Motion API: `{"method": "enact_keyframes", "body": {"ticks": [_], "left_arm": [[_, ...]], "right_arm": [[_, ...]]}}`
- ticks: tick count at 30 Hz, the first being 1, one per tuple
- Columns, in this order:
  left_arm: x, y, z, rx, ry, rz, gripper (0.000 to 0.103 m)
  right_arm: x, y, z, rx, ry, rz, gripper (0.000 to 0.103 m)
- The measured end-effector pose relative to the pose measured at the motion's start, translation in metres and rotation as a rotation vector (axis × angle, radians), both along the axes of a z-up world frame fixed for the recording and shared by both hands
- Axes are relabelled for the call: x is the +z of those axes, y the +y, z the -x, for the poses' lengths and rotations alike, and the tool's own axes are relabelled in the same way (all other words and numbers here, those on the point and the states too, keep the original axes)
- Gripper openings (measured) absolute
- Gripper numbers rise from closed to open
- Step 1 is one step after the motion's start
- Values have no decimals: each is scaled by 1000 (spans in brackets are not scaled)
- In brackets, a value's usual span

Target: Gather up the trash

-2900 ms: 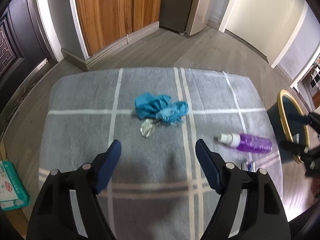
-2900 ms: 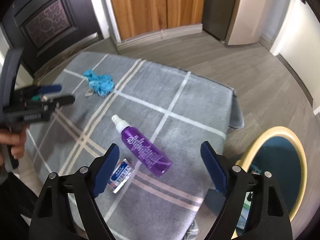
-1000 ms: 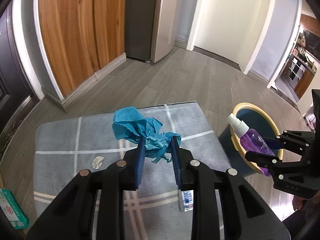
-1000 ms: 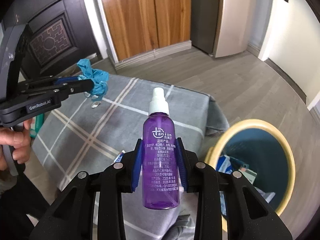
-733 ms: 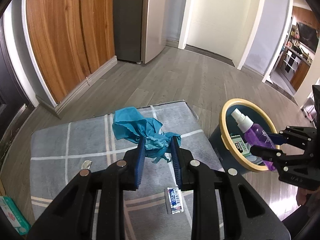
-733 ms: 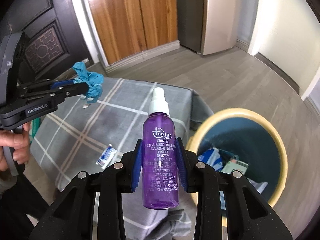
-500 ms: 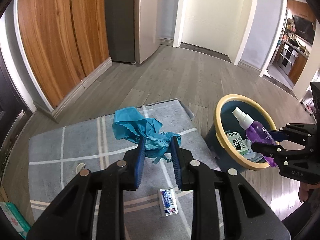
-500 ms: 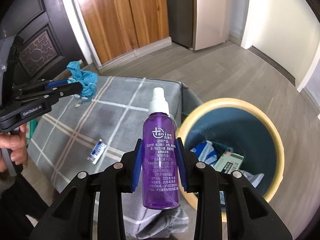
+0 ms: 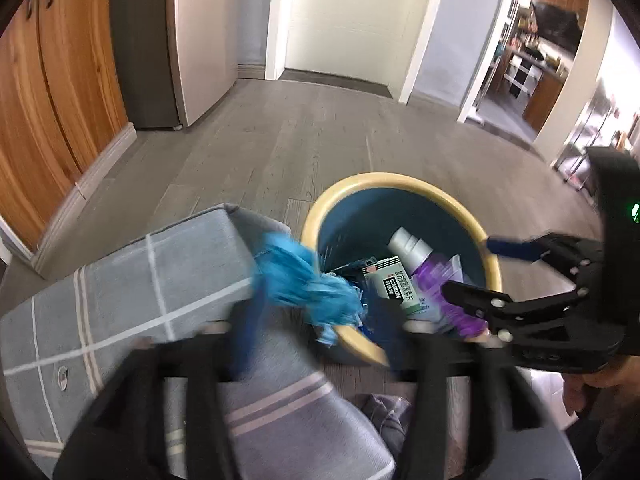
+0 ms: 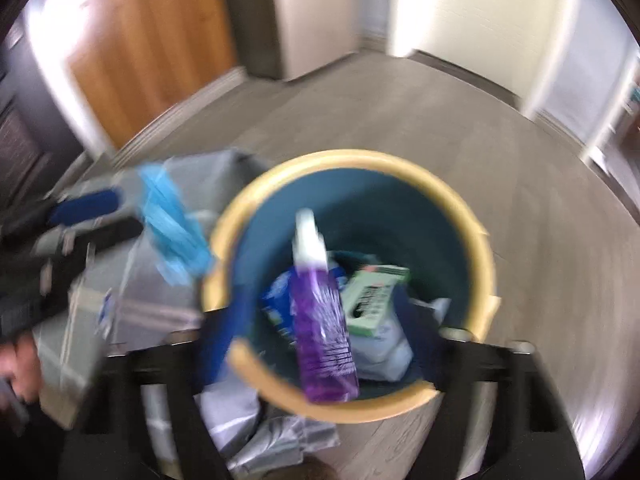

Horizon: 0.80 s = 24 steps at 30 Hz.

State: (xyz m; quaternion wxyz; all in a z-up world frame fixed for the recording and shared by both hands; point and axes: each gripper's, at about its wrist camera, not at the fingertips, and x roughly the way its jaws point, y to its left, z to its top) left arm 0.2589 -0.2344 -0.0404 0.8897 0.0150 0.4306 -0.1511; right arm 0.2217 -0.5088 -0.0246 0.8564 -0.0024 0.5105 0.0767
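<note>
Purple spray bottle (image 10: 320, 312) and blue crumpled glove (image 9: 304, 284) drop free toward the yellow-rimmed bin (image 9: 400, 184), because both the left gripper (image 9: 316, 328) and the right gripper (image 10: 324, 344) have just been opening their jaws wide above it.

The bin (image 10: 476, 240) mouth gapes under both tools, half-filled with rubbish. Its yellow rim crosses between their fingers. Bare floor (image 9: 304, 136) lies beyond.

Right wrist view smeared all over, label on purple bottle (image 10: 324, 320) unreadable. Left gripper (image 9: 316, 320) just a dark blur in own view, so can't tell if blue wad (image 9: 304, 284) touches jaws, which just opened. Bin (image 9: 400, 184) near rim hidden behind wad and jaws. Stuff under green box (image 9: 394, 286) too jumbled to name. Right gripper (image 10: 324, 344) handle cut off at bottom edge.
</note>
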Motion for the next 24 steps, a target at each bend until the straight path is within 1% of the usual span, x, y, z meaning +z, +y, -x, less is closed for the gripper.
{"method": "enact_keyframes", "body": {"ticks": [1, 3, 6, 7, 8, 9, 10, 12, 15, 20, 24], "left_arm": [[-1, -5, 0, -3, -1, 2, 81], [-4, -11, 1, -14, 3, 16, 81], [-3, -16, 4, -26, -13, -8, 81], [-2, -16, 6, -23, -22, -13, 83], [0, -15, 8, -15, -29, -22, 86], [3, -13, 10, 9, -43, -41, 92], [5, -14, 11, 17, -54, -46, 95], [11, -7, 18, 2, -65, -11, 96], [20, -6, 26, -8, -73, 10, 97], [31, -6, 35, -17, -85, 12, 97], [34, -7, 38, -17, -92, 10, 97]], "right_arm": [[0, -10, -1, -35, 8, -5, 79], [4, -20, -1, -60, 7, -23, 79], [14, -27, 4, -82, -29, -32, 79], [17, -29, 6, -88, -37, -34, 79], [19, -29, 6, -90, -43, -36, 79], [22, -28, 8, -93, -51, -36, 79], [25, -29, 11, -97, -63, -36, 79], [30, -29, 14, -101, -78, -43, 80], [37, -32, 22, -103, -106, -53, 83], [50, -34, 40, -107, -165, -50, 89], [55, -39, 49, -125, -184, -57, 90]]}}
